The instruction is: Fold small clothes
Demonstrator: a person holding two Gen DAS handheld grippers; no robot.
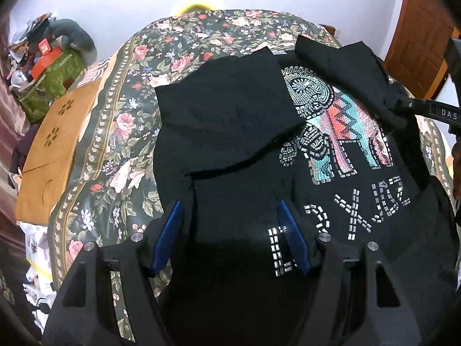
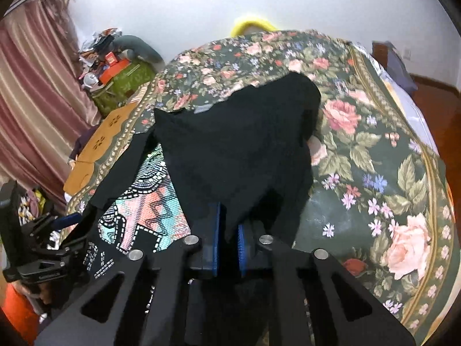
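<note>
Black shirt (image 1: 230, 132) lies front-up on a bed covered with a flowered bedspread (image 1: 121, 132). Its print is a beaded elephant (image 1: 340, 132) in teal, pink and orange, with studded letters (image 1: 357, 213) below it. Left sleeve side is folded inward over the chest and covers the left part of the print. Left hand-held gripper (image 1: 230, 236): blue-padded fingers (image 1: 168, 239) spread wide, poised over the near part of the shirt, nothing between them; cannot tell whether the tips touch the cloth. Right hand-held gripper (image 2: 229, 239): blue pads (image 2: 214, 239) drawn close together with a fold of black cloth pinched between them, so it grips the shirt's right edge, which hangs lifted and drapes over the right part of the print. In the left wrist view that gripper (image 1: 403, 103) enters from the right, its tip buried in bunched black fabric at the upper right of the shirt. In the right wrist view the left gripper (image 2: 57, 230) shows at far left beside the shirt's edge. Off the bed to the left: a tan wooden board with flower cut-outs (image 1: 54, 144), a green box piled with clutter (image 1: 49, 72), pink curtains (image 2: 31, 86). A wooden door (image 1: 417, 37) stands at right; the wall (image 2: 173, 5) behind is white.
</note>
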